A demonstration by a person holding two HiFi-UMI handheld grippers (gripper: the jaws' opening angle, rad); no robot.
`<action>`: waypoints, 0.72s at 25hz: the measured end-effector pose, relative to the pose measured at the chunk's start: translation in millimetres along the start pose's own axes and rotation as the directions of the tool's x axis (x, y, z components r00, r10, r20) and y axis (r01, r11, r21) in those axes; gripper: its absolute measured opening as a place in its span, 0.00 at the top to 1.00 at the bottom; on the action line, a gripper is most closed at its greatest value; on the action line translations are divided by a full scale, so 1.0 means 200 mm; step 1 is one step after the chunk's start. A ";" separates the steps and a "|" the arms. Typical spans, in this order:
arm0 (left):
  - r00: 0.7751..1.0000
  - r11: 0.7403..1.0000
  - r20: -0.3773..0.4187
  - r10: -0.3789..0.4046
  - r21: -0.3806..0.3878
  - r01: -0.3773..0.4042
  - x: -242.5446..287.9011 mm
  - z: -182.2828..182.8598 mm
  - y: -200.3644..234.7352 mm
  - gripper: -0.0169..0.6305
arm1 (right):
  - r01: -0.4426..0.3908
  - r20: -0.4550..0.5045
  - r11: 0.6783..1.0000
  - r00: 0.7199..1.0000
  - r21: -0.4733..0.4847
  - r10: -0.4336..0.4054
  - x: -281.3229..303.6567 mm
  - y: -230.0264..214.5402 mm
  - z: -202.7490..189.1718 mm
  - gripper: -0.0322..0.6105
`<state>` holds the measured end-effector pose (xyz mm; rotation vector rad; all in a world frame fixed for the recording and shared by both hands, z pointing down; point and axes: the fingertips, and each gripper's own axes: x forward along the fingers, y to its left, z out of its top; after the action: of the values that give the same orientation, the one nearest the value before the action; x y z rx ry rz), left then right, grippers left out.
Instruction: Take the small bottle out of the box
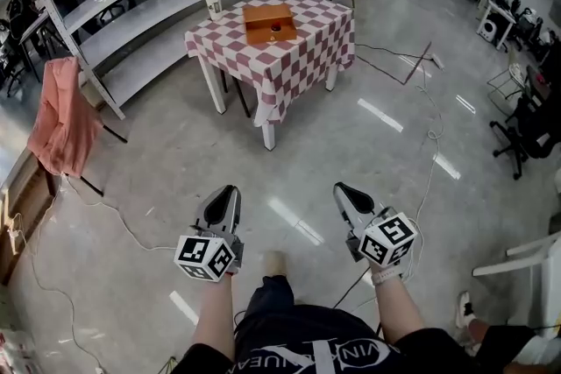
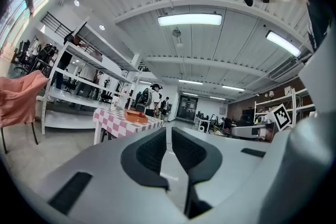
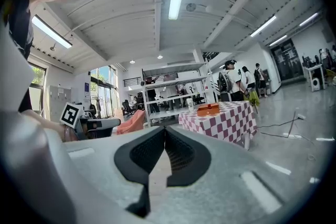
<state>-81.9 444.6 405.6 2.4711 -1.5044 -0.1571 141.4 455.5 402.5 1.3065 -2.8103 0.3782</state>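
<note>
Small bottle (image 1: 275,28) sits in the far-off box (image 1: 261,13); my right tongs (image 1: 341,189) are shut, my left tongs (image 1: 230,190) barely parted; arriving like this, I might topple it.

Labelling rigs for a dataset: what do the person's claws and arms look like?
The left claw and right claw are light grey shells with black textured pads. Each carries a white cube of black square markers. Forearms are bare; a pale band circles the right wrist; the T-shirt is black with white lettering.
</note>
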 end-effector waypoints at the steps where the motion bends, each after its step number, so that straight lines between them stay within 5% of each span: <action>1: 1.000 1.000 -0.002 -0.002 0.000 0.002 0.03 0.01 0.02 0.92 | 0.005 0.000 1.000 1.000 0.004 -0.005 0.03 -0.03 0.01 0.94; 18: 0.998 0.998 -0.019 -0.059 0.017 0.060 0.55 0.19 0.40 0.92 | 0.082 0.027 0.996 0.996 0.046 -0.083 0.55 -0.32 0.16 0.94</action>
<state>-108.3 305.6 394.5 2.5256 -1.4315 -0.1315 120.8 325.5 399.0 1.4433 -2.7751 0.4256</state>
